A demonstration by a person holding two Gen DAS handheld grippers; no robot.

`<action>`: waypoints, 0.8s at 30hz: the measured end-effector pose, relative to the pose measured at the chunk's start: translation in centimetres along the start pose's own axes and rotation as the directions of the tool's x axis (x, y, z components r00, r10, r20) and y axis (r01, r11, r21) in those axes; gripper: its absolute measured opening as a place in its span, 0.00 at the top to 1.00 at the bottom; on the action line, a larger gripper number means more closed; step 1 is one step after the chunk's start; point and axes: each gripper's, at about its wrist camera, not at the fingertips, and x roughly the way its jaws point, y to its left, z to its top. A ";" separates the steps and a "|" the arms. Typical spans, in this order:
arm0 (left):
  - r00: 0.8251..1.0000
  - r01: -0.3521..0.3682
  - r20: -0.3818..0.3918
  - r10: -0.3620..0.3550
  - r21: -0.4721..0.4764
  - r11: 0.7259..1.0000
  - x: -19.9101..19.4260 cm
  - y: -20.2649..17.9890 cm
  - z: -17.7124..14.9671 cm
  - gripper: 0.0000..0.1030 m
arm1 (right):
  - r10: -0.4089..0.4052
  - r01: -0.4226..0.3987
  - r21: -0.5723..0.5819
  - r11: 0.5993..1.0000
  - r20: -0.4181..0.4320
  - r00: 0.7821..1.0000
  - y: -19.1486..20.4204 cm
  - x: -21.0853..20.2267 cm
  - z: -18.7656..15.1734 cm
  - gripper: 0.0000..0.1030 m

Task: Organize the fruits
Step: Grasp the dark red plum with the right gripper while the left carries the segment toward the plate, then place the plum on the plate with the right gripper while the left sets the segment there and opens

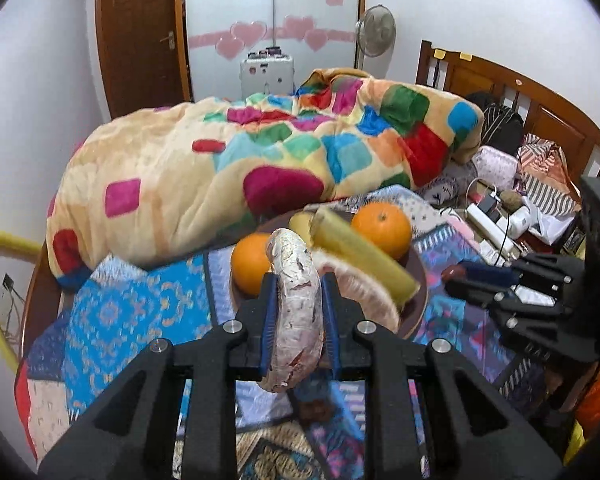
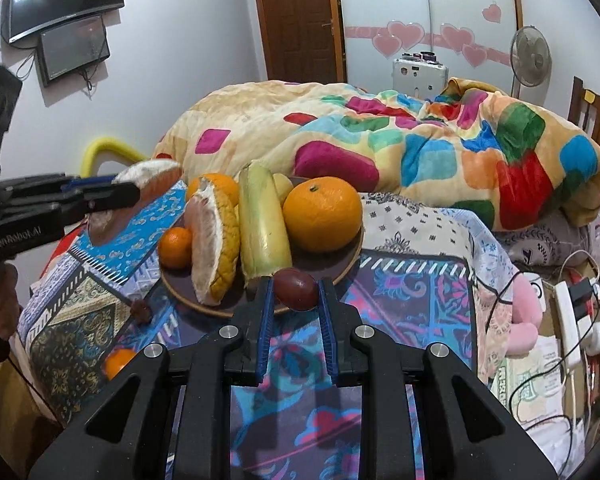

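With the left gripper (image 1: 296, 312) clamping a pomelo wedge (image 1: 296, 316) and the right gripper (image 2: 296, 300) pinching a dark plum (image 2: 296, 289), either could slip beyond its fingers onto the crowded plate (image 2: 340, 268).

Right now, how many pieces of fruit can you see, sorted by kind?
Oranges: 4
Pomelo wedges: 2, one in the left jaws
Pale green stalk: 1
Yellow fruit, partly hidden: 1
Dark red fruit, in the right jaws: 1
Total: 9
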 end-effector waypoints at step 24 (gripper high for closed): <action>0.998 -0.057 0.005 0.056 0.092 0.994 5.3 -3.6 2.7 0.79 | 0.003 -0.003 -0.001 1.000 -0.105 0.994 -1.7 4.8 1.6 0.80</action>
